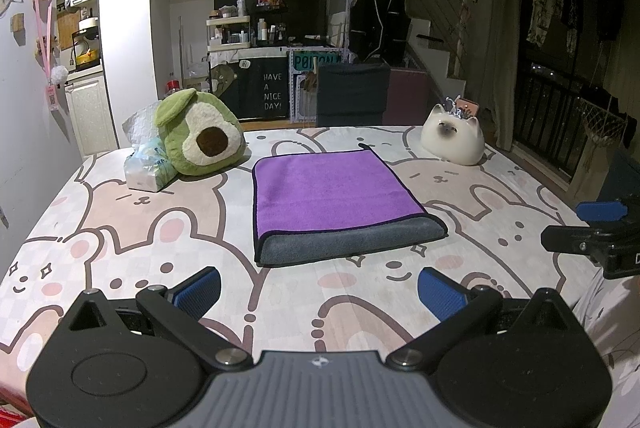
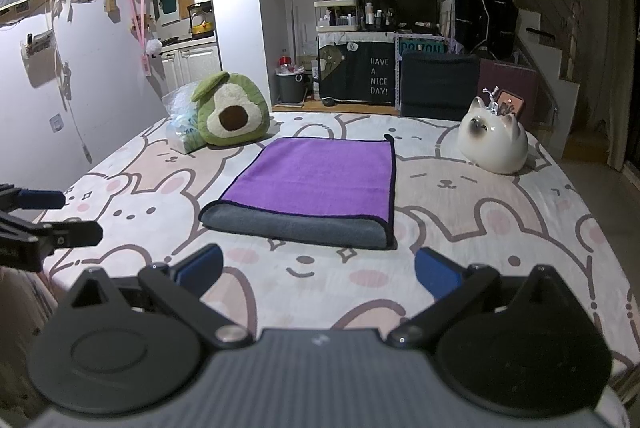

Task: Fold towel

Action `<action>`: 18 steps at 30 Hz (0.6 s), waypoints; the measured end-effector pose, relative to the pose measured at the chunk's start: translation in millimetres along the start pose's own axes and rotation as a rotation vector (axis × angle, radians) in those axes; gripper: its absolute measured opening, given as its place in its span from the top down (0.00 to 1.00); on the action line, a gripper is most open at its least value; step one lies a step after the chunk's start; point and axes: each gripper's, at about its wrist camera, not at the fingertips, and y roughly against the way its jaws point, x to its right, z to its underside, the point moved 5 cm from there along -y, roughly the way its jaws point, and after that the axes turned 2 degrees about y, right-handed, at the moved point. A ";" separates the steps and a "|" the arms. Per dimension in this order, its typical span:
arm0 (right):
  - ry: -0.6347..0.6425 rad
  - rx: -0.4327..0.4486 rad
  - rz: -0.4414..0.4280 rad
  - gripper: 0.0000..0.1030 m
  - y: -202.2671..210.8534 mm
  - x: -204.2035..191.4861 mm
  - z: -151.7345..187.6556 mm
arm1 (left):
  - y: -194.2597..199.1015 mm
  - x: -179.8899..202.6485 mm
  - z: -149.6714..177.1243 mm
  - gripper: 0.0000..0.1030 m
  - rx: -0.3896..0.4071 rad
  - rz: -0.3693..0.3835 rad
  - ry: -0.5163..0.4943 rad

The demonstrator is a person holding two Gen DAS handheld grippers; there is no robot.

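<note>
A purple towel (image 1: 332, 188) with a grey underside lies folded flat on the bunny-print table cover (image 1: 160, 224); its grey folded edge faces me. It also shows in the right wrist view (image 2: 316, 176). My left gripper (image 1: 320, 292) is open and empty, held a little short of the towel's near edge. My right gripper (image 2: 318, 272) is open and empty, also just short of the near edge. Each gripper shows at the side of the other's view: the right gripper (image 1: 600, 228) and the left gripper (image 2: 44, 216).
An avocado plush (image 1: 200, 136) and a tissue pack (image 1: 148, 168) sit at the back left. A white cat figurine (image 1: 454, 140) stands at the back right. A dark chair (image 1: 352, 96) is behind the table's far edge. A wall is on the left.
</note>
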 end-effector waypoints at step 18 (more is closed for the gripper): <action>-0.022 -0.006 -0.013 0.00 0.3 1.3 0.2 | -3.1 -2.6 2.2 0.00 -0.010 0.001 -0.003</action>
